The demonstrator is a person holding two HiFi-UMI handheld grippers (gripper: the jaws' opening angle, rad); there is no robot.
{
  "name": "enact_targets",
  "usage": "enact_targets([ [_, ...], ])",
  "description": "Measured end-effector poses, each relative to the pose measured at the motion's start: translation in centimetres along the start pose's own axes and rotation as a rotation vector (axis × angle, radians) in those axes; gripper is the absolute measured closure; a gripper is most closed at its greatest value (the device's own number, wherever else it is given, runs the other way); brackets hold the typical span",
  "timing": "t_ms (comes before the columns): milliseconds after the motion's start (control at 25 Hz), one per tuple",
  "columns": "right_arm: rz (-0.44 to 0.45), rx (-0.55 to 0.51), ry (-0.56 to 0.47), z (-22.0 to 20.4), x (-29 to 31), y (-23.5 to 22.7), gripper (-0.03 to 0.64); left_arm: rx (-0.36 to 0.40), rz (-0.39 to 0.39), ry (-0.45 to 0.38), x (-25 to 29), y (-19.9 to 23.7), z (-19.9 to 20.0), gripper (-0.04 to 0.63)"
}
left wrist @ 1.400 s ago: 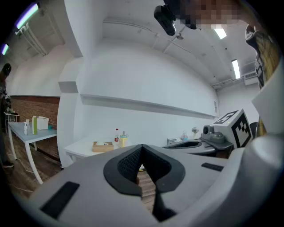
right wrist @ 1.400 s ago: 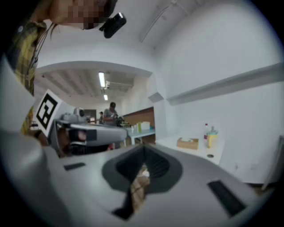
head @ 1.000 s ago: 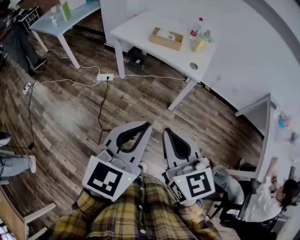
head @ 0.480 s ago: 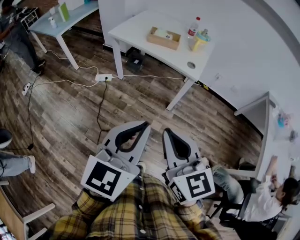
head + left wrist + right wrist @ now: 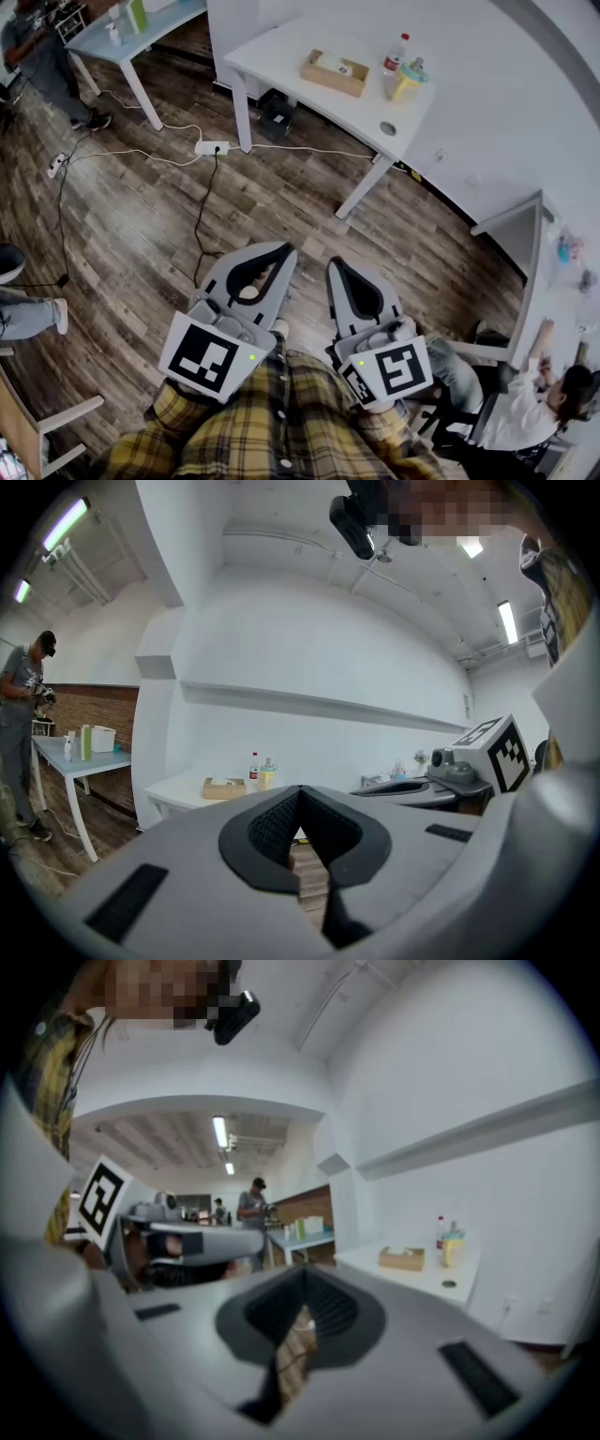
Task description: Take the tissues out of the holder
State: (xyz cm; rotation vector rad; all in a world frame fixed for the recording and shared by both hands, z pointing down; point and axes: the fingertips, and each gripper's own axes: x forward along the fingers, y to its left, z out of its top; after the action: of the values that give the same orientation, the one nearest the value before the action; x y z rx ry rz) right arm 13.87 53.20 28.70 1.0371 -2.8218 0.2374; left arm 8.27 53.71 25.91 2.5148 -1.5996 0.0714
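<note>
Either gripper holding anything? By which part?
Nothing. Left gripper and right gripper are both shut and empty; the holder sits far off on the table.

A bottle (image 5: 395, 52) and a yellow jug (image 5: 405, 82) stand side by side on the white table (image 5: 274, 52).

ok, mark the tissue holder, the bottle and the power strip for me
tissue holder (image 5: 330, 82), head view, its near side wall
bottle (image 5: 394, 56), head view, middle of its body
power strip (image 5: 212, 147), head view, its top face
</note>
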Motion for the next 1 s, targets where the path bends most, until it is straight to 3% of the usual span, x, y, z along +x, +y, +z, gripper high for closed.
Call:
enact_targets([
  [440, -0.005, -0.002, 0.037, -0.2, 5.0, -1.9, 0.606, -0.018, -0.007, 0.002, 3.4, 4.3, 0.3, 0.583],
  [1000, -0.050, 0.007, 0.025, 3.4, 19.4, -6.4, 0.606, 0.008, -0.038, -0.004, 10.9, 17.6, 3.9, 0.583],
])
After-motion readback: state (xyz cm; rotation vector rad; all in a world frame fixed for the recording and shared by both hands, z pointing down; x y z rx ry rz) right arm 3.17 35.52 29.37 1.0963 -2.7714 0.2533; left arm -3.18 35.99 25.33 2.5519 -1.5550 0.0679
